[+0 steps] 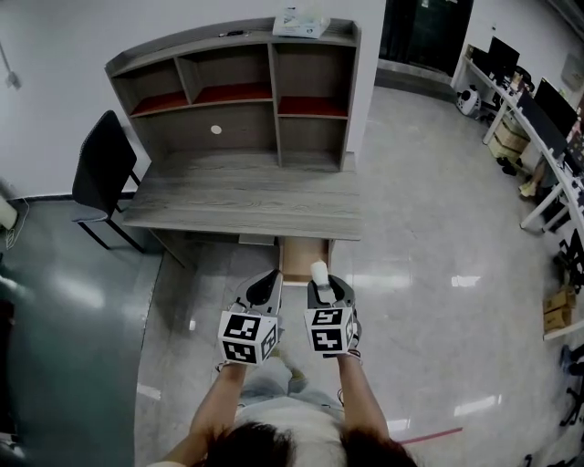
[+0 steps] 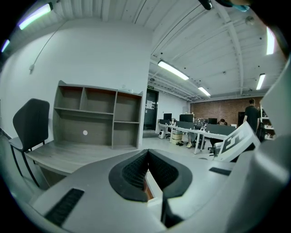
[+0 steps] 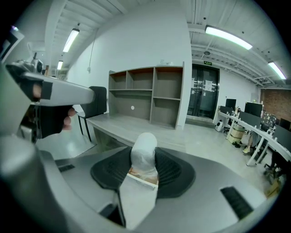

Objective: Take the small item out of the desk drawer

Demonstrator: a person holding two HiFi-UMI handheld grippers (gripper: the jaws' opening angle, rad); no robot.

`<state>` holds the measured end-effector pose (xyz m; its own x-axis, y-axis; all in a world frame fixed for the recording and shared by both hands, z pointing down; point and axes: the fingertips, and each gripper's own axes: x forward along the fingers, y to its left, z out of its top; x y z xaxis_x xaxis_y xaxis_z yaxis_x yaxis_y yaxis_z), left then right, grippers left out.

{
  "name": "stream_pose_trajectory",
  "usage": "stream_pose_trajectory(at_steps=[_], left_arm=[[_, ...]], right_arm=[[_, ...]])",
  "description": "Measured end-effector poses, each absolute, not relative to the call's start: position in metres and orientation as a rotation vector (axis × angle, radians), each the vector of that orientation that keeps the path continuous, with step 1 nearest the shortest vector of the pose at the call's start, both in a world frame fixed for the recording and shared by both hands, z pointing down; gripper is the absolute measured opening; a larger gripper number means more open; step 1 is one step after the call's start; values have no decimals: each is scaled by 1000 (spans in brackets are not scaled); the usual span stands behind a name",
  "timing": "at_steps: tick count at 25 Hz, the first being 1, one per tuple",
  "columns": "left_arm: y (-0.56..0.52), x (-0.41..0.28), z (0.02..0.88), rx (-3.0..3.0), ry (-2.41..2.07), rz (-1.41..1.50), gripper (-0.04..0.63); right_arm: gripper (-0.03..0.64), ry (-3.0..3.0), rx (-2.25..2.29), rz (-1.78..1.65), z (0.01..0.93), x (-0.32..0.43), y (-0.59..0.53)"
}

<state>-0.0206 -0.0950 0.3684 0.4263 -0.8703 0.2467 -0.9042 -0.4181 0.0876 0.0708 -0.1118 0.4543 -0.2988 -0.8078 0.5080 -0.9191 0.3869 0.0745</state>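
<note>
The right tongs (image 3: 143, 169) are clamped on the small white wrapped item (image 3: 143, 152), its long axis upright. The open tan desk drawer (image 1: 297, 255) lies at twelve o'clock. The left tongs (image 2: 147, 169), pressed together and empty, are at nine o'clock.

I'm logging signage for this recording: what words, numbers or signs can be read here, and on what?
None can be read.
Too small: the green sign above the doors.
Blurred: the sheets on the doors.
Too small: print on the box atop the shelf.
</note>
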Motion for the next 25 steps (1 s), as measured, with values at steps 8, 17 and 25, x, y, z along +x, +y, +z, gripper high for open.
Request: stream_pose_trajectory(at_steps=[8, 17, 25], left_arm=[[-89, -31, 349, 2505, -1578, 252, 15], [-62, -47, 325, 2554, -1551, 230, 15], [-21, -57, 309, 2588, -1531, 217, 15]], right_arm=[[173, -2215, 1533, 262, 426, 68, -108], [173, -2233, 1620, 187, 392, 60, -85], [173, -2264, 1639, 124, 366, 44, -40]])
